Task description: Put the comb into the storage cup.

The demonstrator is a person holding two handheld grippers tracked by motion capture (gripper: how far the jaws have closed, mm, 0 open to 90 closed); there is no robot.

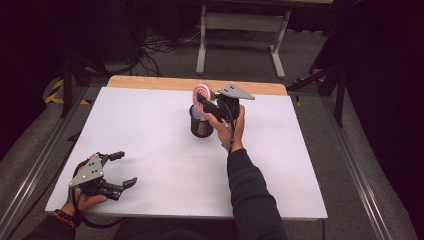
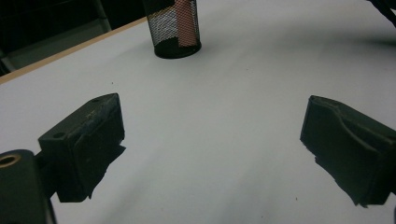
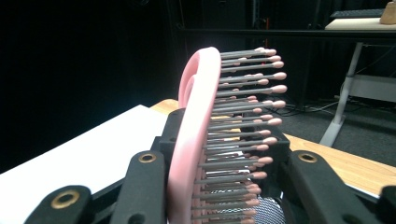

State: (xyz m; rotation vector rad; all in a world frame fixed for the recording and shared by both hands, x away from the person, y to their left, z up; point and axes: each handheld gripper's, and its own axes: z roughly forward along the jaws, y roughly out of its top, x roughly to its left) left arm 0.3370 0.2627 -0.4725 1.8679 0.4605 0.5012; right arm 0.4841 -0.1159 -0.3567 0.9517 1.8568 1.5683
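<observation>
Centrally, toward the far edge of the tabletop point(image 1: 150, 130), a black mesh cup point(image 1: 201, 126) stands upright. The right gripper point(image 1: 204, 101) hangs just above its rim, jaws clamped on a pink brush point(image 1: 202, 92). In the right gripper view the brush point(image 3: 194, 140) sits edgewise between the jaws, back to the left, bristles to the right, head rising well above the grip; the mesh rim point(image 3: 266, 212) shows just below. In the left gripper view a pink strip, apparently the handle, shows through the cup point(image 2: 173, 28) wall, reaching almost to the bottom. So the brush appears to be partly inside the cup while held. The left gripper point(image 1: 120, 170) rests near the near left corner, well apart from the cup, jaws wide apart and holding nothing; bare tabletop point(image 2: 210, 140) lies between them.

Risks, as judgements:
- Tipping. The cup is light, narrow and unsteadied. A sideways pull on the brush, or a handle dragging on the mesh, could topple or slide it.
- Snagging. Bristles near the rim could catch in the mesh if the brush is moved at a tilt.
- Top-heaviness. If released, the tall head would lean on the rim and might overturn the cup.
</observation>
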